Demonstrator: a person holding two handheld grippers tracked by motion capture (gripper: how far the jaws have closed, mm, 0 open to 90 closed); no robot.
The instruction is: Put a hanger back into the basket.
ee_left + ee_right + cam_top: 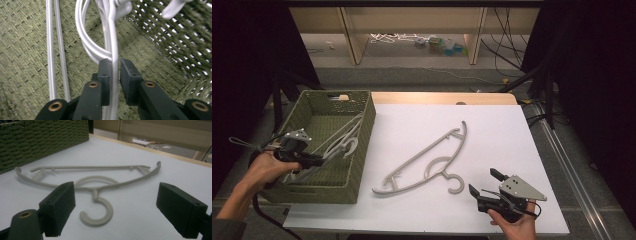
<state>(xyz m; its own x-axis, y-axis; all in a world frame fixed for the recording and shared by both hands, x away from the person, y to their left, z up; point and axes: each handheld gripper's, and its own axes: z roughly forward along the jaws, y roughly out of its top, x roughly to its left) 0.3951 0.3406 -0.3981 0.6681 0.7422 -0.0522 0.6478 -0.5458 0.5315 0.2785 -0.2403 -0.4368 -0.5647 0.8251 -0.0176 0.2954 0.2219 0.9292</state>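
Here left tongs [114, 65] pinch a basket hanger [113, 45]; right tongs [120, 206] gape empty.

- The left gripper [114, 80] rises from the bottom edge, its two black jaws with brass-coloured rivets pointing up the frame.
- The jaws stand close together, with a thin white plastic hanger bar [113, 50] running up between them; the left jaw looks to be touching it, the right jaw stands a sliver off.
- Curved white plastic hanger loops [86, 46] sweep round just above the jaw tips and join the bar.
- Two straight pale grey rods [56, 57] lie side by side to the left.
- The olive-green woven basket floor [22, 50] lies under everything, and its openwork woven wall [182, 42] rises at right.
- A white hook end [172, 10] shows at the top right.
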